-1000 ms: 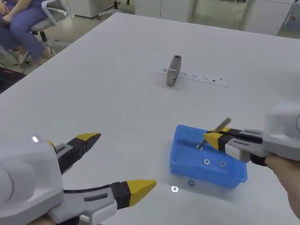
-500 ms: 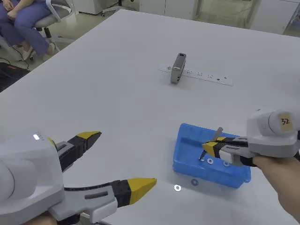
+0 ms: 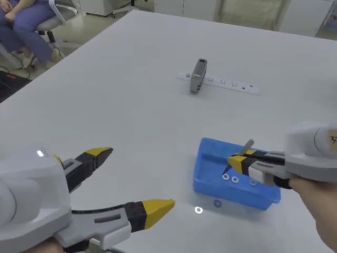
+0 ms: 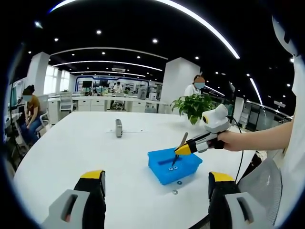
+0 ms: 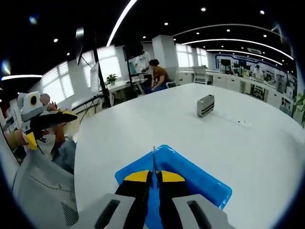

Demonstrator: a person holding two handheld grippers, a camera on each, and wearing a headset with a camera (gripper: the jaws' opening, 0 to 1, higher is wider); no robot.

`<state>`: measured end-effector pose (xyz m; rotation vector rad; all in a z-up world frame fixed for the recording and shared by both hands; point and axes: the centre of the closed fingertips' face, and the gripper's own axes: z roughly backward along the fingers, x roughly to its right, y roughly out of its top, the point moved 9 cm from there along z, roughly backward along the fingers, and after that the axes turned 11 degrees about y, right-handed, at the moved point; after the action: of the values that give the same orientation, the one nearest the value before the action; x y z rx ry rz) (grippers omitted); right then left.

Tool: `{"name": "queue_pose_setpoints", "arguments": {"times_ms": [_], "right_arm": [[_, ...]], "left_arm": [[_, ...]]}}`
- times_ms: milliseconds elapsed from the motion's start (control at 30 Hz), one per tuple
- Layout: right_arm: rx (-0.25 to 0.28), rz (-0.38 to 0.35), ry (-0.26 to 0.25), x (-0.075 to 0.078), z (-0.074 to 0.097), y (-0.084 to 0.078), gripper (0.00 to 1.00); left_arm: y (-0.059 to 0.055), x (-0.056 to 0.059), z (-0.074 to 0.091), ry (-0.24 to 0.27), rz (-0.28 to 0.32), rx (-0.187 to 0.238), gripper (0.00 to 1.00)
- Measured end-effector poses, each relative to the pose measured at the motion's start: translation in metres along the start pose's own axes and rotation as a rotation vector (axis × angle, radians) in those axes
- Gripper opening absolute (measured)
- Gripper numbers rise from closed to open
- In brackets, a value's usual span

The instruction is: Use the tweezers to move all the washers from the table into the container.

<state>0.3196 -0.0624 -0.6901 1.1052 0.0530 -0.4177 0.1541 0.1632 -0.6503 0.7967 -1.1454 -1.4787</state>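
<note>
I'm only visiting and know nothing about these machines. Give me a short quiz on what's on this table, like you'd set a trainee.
1. True or false: the left gripper is open and holds nothing.
2. How many washers lie on the table outside the blue container?
3. The right gripper holds tweezers. Their tips are: A over the container, B over bare table, C touching the left gripper.
Key: 1 true; 2 two; 3 A.

Table (image 3: 131, 105): container (image 3: 231, 196) at 5 o'clock, washers (image 3: 230, 178) in it, tweezers (image 3: 248, 144) entering from 3 o'clock. Loose washer (image 3: 198, 210), perhaps two, at its 7 o'clock. Device (image 3: 198, 75) on strip (image 3: 231, 86) at 12 o'clock.
</note>
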Motion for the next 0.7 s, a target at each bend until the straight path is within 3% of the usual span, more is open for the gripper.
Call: {"name": "queue_pose_setpoints", "arguments": {"times_ms": [100, 167, 233, 300, 400, 600, 700], "right_arm": [[0.053, 0.049, 0.011, -0.013, 0.009, 0.008, 0.03], [0.092, 0.027, 0.062, -0.026, 0.012, 0.010, 0.02], [0.099, 0.022, 0.098, -0.036, 0.014, 0.007, 0.02], [0.061, 0.030, 0.120, -0.041, 0.014, 0.001, 0.02], [-0.024, 0.064, 0.112, -0.042, 0.011, -0.015, 0.02], [-0.085, 0.032, 0.123, -0.036, 0.000, -0.037, 0.02], [-0.105, 0.017, 0.105, -0.030, -0.005, -0.042, 0.03]], "left_arm": [[0.000, 0.002, -0.001, -0.004, 0.002, 0.000, 0.91], [-0.001, 0.003, -0.001, -0.005, 0.001, -0.002, 0.91], [-0.001, 0.003, -0.002, -0.004, 0.002, -0.003, 0.91], [-0.001, 0.004, -0.003, -0.011, 0.001, -0.003, 0.91], [0.000, 0.005, -0.003, -0.015, -0.004, -0.003, 0.91], [0.000, 0.006, -0.002, -0.015, -0.006, -0.005, 0.91], [-0.001, 0.004, -0.001, -0.013, -0.003, -0.005, 0.91]]}}
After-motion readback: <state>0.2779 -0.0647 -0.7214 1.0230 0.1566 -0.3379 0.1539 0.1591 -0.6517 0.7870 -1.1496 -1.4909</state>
